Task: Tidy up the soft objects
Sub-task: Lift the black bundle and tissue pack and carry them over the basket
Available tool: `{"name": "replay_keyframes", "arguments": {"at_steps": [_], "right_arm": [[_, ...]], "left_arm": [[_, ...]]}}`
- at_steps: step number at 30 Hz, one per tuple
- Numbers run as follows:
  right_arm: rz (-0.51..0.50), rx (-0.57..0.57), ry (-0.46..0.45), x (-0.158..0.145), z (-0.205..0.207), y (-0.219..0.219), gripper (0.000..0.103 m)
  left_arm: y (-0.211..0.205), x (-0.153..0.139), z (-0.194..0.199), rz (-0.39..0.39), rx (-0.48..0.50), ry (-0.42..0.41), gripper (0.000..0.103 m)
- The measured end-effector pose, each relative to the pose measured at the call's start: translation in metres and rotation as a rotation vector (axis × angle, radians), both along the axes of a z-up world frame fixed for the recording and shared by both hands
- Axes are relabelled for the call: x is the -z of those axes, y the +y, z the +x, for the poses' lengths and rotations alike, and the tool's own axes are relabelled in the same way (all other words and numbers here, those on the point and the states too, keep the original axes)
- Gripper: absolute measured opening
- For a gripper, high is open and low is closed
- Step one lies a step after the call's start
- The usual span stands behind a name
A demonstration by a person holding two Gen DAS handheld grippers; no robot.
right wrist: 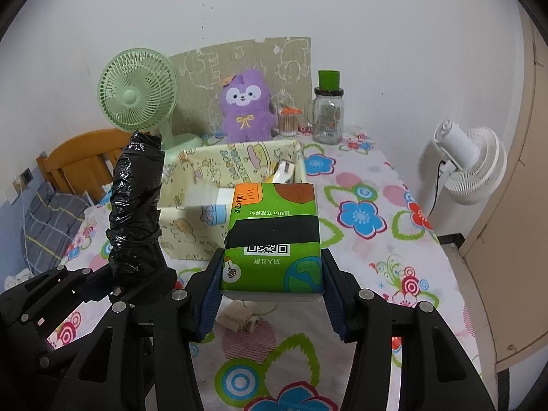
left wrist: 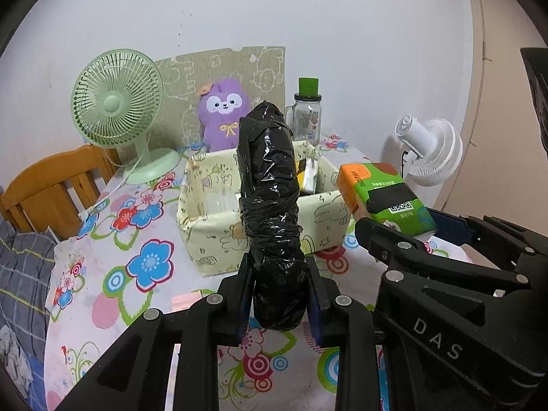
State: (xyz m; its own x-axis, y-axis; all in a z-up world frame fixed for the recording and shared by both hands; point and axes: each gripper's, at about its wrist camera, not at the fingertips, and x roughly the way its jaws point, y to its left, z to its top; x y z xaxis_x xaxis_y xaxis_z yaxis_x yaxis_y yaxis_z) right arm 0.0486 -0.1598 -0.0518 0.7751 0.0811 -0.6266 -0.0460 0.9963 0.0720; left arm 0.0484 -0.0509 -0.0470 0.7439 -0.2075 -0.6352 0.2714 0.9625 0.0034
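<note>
The left gripper is clamping a black plastic-wrapped roll upright above the bench. The right gripper is squeezing a green tissue pack just beside it. Both are hanging in front of the yellow fabric box, which is sitting toward the bench's back edge, before a purple plush toy.

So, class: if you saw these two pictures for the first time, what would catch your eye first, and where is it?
A black plastic-wrapped roll stands upright, clamped in the left gripper, hiding part of the cream cartoon-print box. Beside it, the right gripper holds a green tissue pack above the flowered tablecloth. At the back sits a purple plush toy.
</note>
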Motion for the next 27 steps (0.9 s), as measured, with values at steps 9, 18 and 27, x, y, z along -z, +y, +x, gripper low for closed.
{"name": "replay_keyframes", "arguments": {"at_steps": [9, 18, 27], "right_arm": [[-0.005, -0.009, -0.041, -0.02, 0.001, 0.002, 0.055], [-0.01, -0.025, -0.064, -0.033, 0.013, 0.008, 0.055], [-0.005, -0.038, -0.075, -0.041, 0.032, 0.013, 0.055]], "left_arm": [[-0.001, -0.016, 0.003, -0.001, 0.002, -0.03, 0.027], [0.003, -0.026, 0.016, -0.005, -0.014, -0.045, 0.027], [0.006, -0.032, 0.035, -0.007, -0.026, -0.049, 0.027]]}}
